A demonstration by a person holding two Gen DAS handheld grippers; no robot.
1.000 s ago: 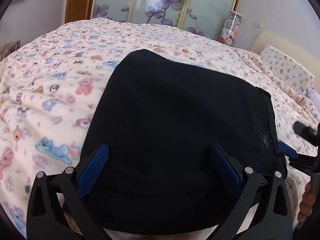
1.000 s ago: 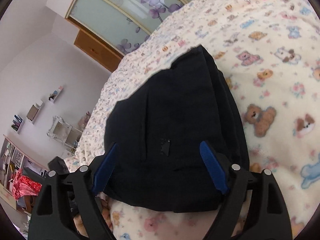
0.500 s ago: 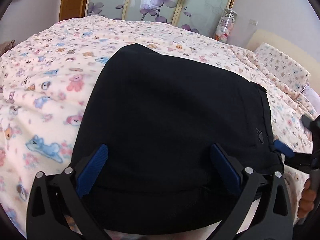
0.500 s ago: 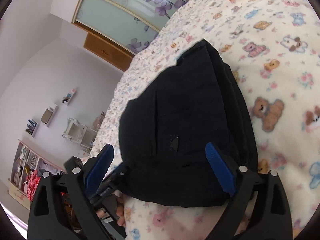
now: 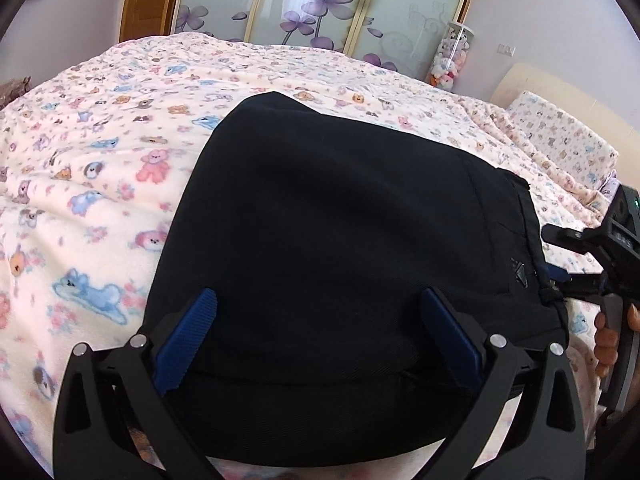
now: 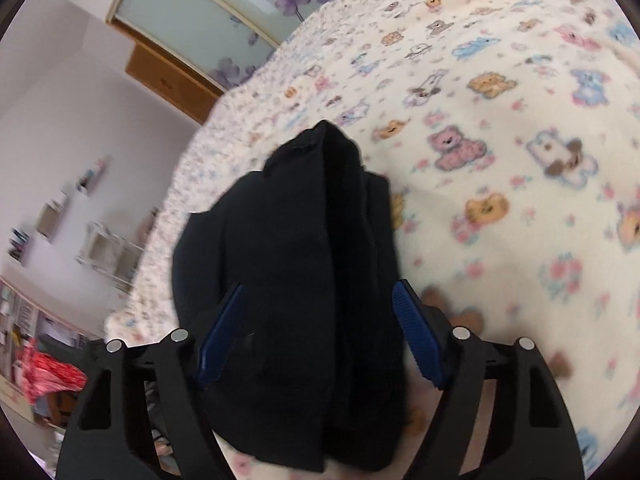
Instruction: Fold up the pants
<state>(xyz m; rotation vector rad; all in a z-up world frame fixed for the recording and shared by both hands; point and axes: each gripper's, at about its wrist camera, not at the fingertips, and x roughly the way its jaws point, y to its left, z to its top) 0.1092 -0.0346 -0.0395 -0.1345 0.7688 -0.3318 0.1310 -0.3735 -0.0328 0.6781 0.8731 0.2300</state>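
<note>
On the bedspread, near its front edge, black pants lie folded into a compact stack. Left gripper: jaws spread wide above the stack's near edge, gripping nothing. Right gripper: jaws wide, straddling the layered end of the pants; contact with fabric cannot be told. Right-wrist view blurred.

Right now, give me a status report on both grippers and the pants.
Left gripper and right gripper open, straddling folded black pants. Pants flat on bear-print blanket. Nothing in the way.
</note>
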